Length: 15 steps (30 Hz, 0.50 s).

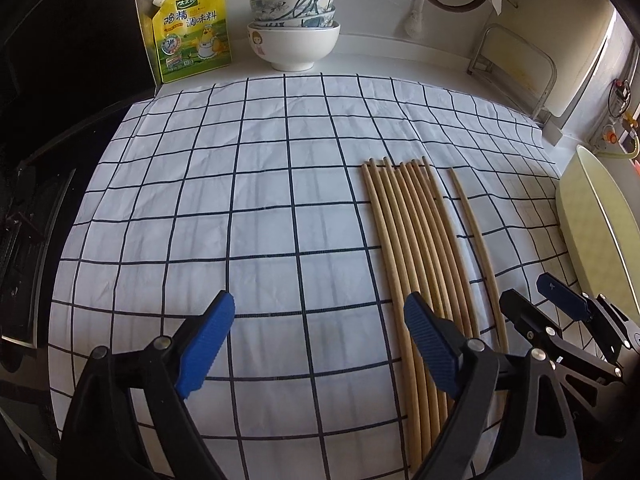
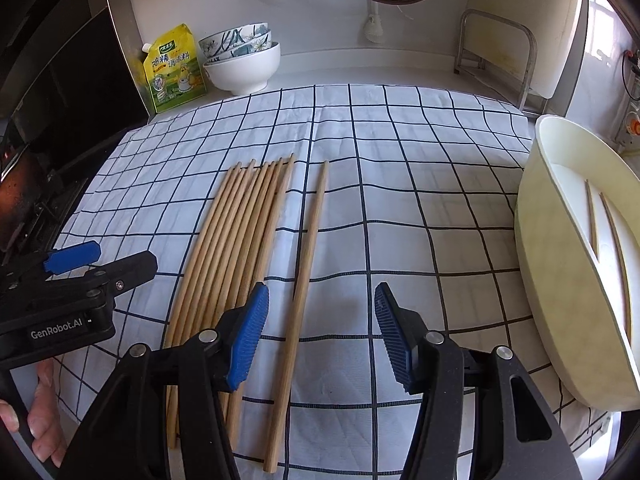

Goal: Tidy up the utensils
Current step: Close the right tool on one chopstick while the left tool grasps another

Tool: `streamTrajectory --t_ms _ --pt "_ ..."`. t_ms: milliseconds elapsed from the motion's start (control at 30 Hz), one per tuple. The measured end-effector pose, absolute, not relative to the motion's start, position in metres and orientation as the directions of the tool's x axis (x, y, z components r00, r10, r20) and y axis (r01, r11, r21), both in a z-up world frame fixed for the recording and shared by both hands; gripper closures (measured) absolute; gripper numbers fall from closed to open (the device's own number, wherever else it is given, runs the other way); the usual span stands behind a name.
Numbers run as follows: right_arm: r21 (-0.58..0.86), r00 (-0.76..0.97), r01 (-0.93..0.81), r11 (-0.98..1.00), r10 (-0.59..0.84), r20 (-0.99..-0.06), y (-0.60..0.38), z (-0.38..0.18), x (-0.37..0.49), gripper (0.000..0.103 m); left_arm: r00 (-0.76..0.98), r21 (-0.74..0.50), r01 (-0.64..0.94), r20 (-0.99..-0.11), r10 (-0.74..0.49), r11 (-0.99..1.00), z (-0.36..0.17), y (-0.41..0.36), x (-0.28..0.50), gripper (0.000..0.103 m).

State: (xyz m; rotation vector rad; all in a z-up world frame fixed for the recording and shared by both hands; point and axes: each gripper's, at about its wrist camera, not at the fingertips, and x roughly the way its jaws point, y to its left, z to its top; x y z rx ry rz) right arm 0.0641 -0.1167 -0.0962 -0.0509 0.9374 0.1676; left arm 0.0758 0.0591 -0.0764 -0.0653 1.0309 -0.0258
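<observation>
At the far left stands a black stove (image 1: 28,240), and against the back wall a yellow stand-up seasoning pouch (image 1: 192,30) with a stack of white and blue-patterned ceramic bowls (image 1: 294,32) just beside it. A white cloth with a dark grid pattern (image 1: 240,200) covers the counter.

The left gripper with black arms and blue ribbed pads (image 1: 318,344) hangs low over the cloth, its jaws spread wide and holding nothing. Bare cloth lies between the pads; the right-hand pad sits over the near ends of a bundle of pale wooden chopsticks (image 1: 404,232), which lie side by side on the cloth, touching one another, tips pointing toward the back wall. So the bundle runs under that pad rather than between the two.

Just right of the bundle, set a little apart, lies a single wooden chopstick (image 2: 308,248), roughly parallel to the rest. The right gripper, also black with blue pads (image 2: 320,336), hovers above it with jaws wide. The lone stick runs through the gap, nearer the left pad, touching neither as far as I can tell.

At the right edge sits a cream oval plastic tray (image 2: 536,240), with two more chopsticks (image 2: 612,232) lying inside it.
</observation>
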Motion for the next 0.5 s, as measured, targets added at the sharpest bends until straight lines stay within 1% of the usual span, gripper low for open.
streamTrajectory --t_ms 233,500 --pt "-0.045 0.589 -0.153 0.987 0.055 -0.806 -0.113 -0.111 0.065 0.050 0.509 -0.031 -0.007 -0.861 -0.023 1.000 -0.086 0.056 0.074 0.018" --pt "-0.027 0.590 -0.114 0.993 0.046 -0.806 -0.131 -0.111 0.065 0.050 0.500 -0.043 -0.014 -0.866 -0.030 0.999 -0.092 0.054 0.073 0.018"
